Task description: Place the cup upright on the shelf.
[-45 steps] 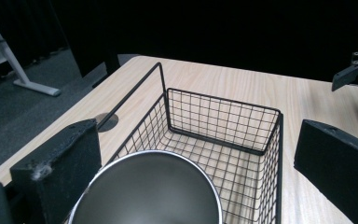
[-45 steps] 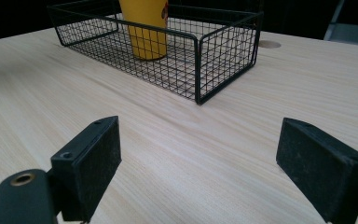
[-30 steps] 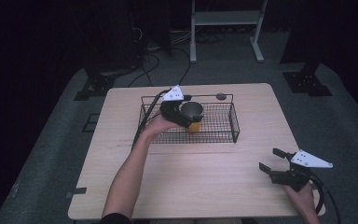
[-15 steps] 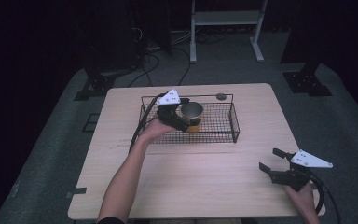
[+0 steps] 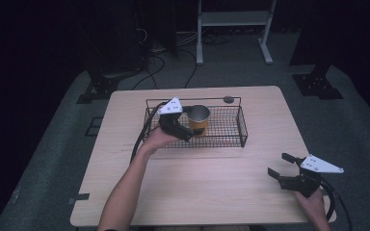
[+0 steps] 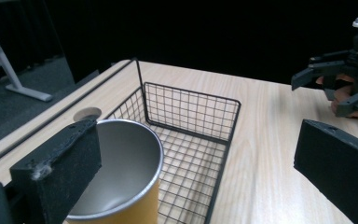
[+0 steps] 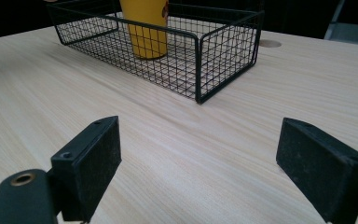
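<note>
A yellow cup [image 5: 198,119] with a steel inside stands upright in the left half of a black wire basket [image 5: 241,127] on the wooden table. My left gripper [image 5: 185,126] is open just left of the cup, at the basket's near left part. In the left gripper view its jaws [image 6: 196,158] stand wide apart. The left jaw overlaps the cup [image 6: 121,172] and the right jaw is far off it, past the basket [image 6: 191,112]. My right gripper [image 5: 279,164] is open and empty near the table's front right corner [image 7: 200,158]. The cup [image 7: 145,28] and basket [image 7: 223,51] lie ahead of it.
A round cable hole [image 5: 228,99] sits in the table behind the basket. The right gripper [image 6: 335,84] appears far off in the left gripper view. Bare wood [image 5: 207,183] spreads in front of the basket. A metal stand [image 5: 231,19] and dark floor lie beyond the table.
My left gripper has drawn back a little to the left, away from the cup. The cup stays in the basket. The right gripper has not moved.
</note>
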The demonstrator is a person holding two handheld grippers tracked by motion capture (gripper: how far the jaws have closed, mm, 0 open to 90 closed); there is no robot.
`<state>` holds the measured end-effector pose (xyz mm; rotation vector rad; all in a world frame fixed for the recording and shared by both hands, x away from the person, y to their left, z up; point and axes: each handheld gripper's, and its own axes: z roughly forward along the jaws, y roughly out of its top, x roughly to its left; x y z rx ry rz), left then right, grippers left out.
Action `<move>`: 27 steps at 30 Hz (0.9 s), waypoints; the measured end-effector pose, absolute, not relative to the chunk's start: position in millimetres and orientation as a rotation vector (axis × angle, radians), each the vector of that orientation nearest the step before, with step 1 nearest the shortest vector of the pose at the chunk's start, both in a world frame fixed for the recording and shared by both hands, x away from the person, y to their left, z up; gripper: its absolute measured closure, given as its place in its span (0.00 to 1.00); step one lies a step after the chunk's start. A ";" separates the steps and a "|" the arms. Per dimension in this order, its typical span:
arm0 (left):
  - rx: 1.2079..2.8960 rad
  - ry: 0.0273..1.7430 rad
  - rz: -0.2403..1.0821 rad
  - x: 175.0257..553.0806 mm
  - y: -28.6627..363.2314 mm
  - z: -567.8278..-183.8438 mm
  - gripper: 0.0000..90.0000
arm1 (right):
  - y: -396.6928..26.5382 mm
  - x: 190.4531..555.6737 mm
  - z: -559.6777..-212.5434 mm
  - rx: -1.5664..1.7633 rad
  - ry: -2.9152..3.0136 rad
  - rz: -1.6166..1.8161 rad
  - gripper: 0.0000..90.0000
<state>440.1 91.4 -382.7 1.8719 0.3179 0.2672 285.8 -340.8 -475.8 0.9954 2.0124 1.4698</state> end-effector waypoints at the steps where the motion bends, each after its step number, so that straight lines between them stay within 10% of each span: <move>1: 1.872 0.318 0.264 439.1 91.7 -383.1 0.00 | -340.8 285.9 -475.9 0.995 2.012 1.470 0.14; 27: 1.862 0.297 0.258 405.5 102.6 -396.0 0.00 | -340.4 285.8 -475.8 0.992 2.015 1.466 0.14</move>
